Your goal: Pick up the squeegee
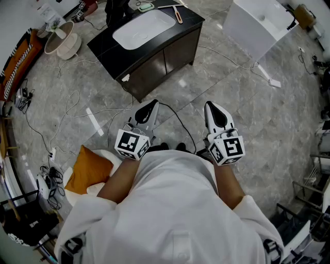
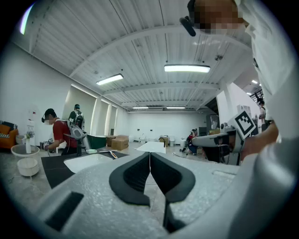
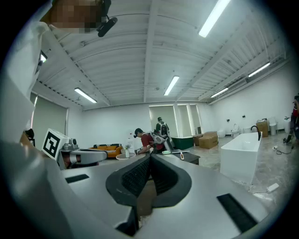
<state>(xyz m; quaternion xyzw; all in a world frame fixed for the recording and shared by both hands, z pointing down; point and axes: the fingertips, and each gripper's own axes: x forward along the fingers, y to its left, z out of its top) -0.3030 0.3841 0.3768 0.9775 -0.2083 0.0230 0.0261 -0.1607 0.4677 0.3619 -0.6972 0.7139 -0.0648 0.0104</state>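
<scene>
A black vanity cabinet (image 1: 154, 56) with a white basin (image 1: 143, 29) stands on the floor ahead of me. On its top, beside the basin, lie a slim tool with an orange handle (image 1: 178, 15), probably the squeegee, and a small green-and-white item (image 1: 146, 7). The slim tool also shows far off in the left gripper view (image 2: 112, 154) and the right gripper view (image 3: 181, 156). My left gripper (image 1: 148, 110) (image 2: 149, 156) and right gripper (image 1: 214, 110) (image 3: 149, 158) are held level close to my chest, well short of the cabinet. Both have their jaws together with nothing between them.
A white bathtub (image 1: 258, 23) (image 3: 240, 156) stands to the right of the cabinet. A round white stand (image 1: 62, 41) and an orange sofa (image 1: 18, 56) are at the left, and an orange cushion (image 1: 87, 167) lies near my left side. Cables (image 1: 67, 111) trail over the grey floor. People (image 2: 58, 133) stand behind the cabinet.
</scene>
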